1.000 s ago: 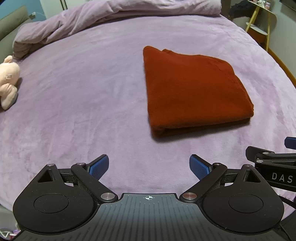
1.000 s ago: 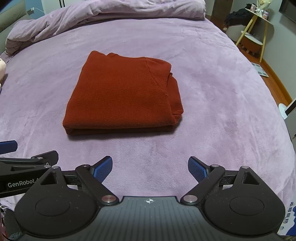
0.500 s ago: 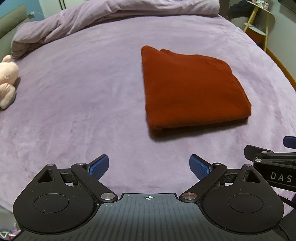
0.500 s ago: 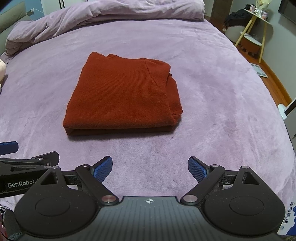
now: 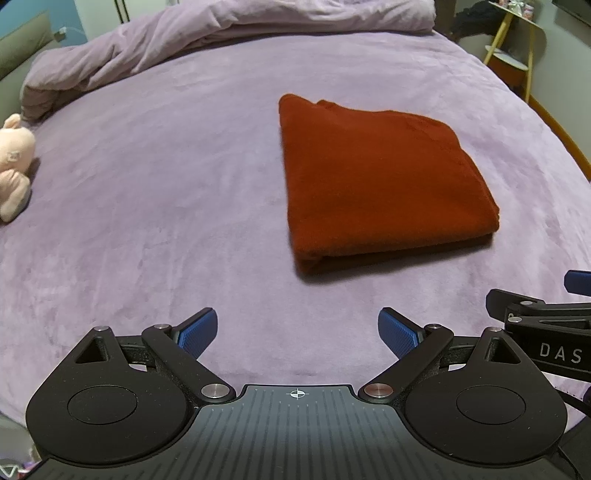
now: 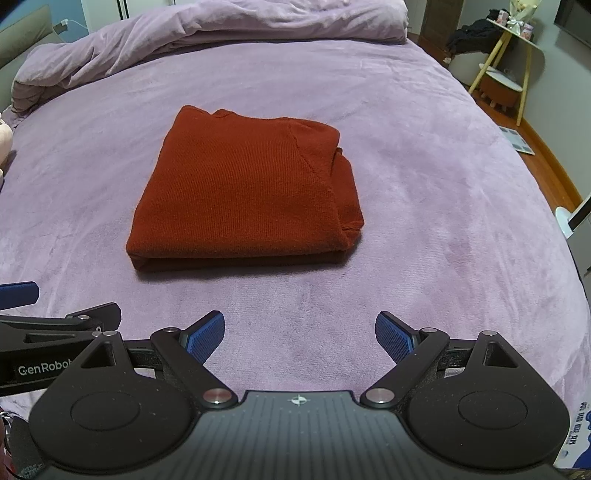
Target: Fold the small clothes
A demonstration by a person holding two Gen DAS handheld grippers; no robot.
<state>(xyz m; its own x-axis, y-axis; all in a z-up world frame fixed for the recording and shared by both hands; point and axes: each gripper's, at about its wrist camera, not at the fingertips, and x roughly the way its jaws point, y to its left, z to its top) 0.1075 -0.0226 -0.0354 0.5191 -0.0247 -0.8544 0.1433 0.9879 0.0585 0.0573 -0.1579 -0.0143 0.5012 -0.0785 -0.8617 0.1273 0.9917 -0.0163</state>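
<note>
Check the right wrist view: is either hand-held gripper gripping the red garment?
No, the folded red garment lies alone on the purple bed, apart from both open grippers.

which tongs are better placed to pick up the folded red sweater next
Right, probably. The red sweater lies almost straight ahead of the open right tongs; from the open left tongs it sits off to the right.

Cut off at the frame edges
Plush toy (image 5: 13,166) left of left gripper (image 5: 297,332), half out of frame; right gripper (image 5: 554,325) cropped at right edge.

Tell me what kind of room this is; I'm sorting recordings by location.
Most likely a bedroom: a wide bed under a lilac cover, a bunched duvet at its far end, a plush toy at the edge.
</note>
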